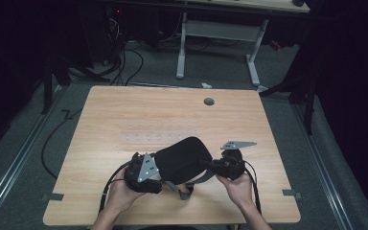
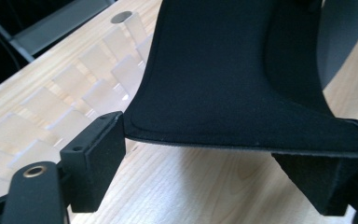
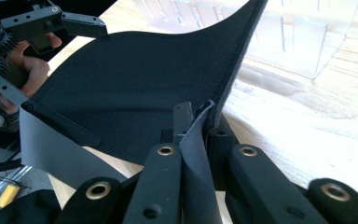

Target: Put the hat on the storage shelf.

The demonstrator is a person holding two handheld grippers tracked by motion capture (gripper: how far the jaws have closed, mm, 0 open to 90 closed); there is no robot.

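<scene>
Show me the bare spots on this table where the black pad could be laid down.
The far half of the table is bare, from the clear slotted rack back to the grey grommet hole. The left and right edges are also free. The near middle is crowded: the left gripper and right gripper hold the black pad there.

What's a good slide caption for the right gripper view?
Right gripper shut on the black fabric pouch's edge, clear plastic rack on the wooden table.
</scene>
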